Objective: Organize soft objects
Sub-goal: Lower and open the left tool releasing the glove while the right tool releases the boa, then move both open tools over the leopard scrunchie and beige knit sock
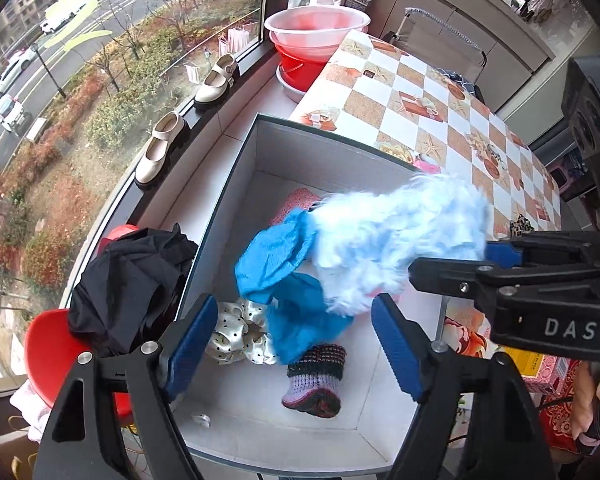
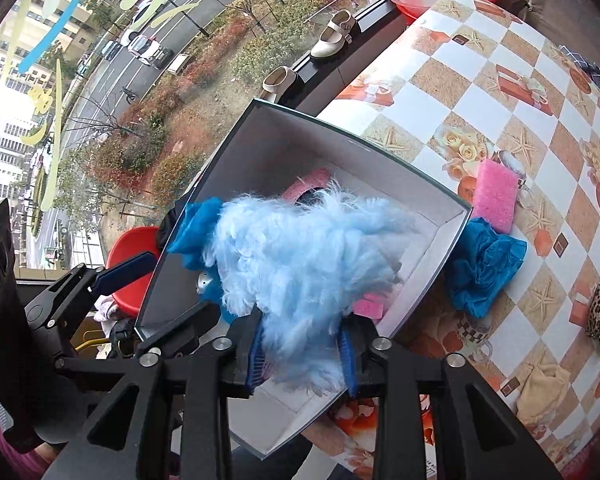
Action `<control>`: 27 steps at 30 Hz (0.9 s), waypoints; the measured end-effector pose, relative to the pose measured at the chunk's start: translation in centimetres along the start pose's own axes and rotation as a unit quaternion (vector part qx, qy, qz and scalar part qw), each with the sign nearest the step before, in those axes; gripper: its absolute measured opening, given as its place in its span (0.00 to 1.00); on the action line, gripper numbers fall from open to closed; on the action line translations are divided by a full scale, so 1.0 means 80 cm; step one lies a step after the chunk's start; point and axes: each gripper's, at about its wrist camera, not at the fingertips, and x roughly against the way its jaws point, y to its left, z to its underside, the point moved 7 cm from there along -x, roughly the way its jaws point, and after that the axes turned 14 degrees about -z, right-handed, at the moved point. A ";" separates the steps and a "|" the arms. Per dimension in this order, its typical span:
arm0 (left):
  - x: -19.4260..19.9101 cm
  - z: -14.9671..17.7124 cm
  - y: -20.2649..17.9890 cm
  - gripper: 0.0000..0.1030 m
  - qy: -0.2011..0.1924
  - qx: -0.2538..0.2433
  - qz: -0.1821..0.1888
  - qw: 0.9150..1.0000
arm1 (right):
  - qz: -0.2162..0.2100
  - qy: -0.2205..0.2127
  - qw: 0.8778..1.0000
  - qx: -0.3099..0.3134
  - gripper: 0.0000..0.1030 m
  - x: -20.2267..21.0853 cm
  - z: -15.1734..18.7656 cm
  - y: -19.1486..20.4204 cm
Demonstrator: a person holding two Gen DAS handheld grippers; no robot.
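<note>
1. Nearest the right-wrist lens, the right claw is clamped on the near end of a fluffy pale-blue plush piece; the blue pads press into the fur from both sides.
2. Just beyond that grip, the plush stretches away from the claw, its long axis running from the pads out over the open grey cardboard box. Most of its bulk hangs above the box's inside, not yet resting on the floor of it, as far as I can tell.
3. In the left-wrist view, the left claw stands wide apart and holds nothing. It hovers over the near end of the box, above a bright-blue crinkled cloth, a cream dotted satin scrunchie and a small knitted striped sock lying on the box floor.
4. The relation that matters: the plush lies ahead of and below the right claw, directly over the box, so the right hand is the one placed to lower and release it; the left claw is beside it, free to tuck or steady.
5. Farther out on the checked counter, a pink spongy block and a second bright-blue crumpled cloth lie just outside the box wall, seemingly yet to be put away.
</note>
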 end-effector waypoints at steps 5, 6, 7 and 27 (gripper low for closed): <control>-0.021 0.005 -0.002 0.81 0.049 0.003 -0.013 0.999 | 0.036 -0.015 0.999 -0.009 0.99 0.013 -0.002 -0.009; -0.023 0.005 -0.002 0.81 0.050 0.007 -0.014 0.999 | 0.042 -0.017 0.999 -0.013 0.99 0.016 -0.002 -0.011; -0.023 0.006 -0.001 0.81 0.051 0.008 -0.018 0.999 | 0.043 -0.018 0.999 -0.018 0.99 0.019 -0.002 -0.014; 0.020 0.003 -0.058 0.88 0.064 -0.046 0.046 0.996 | -0.050 -0.082 0.979 -0.180 0.99 0.122 0.074 -0.051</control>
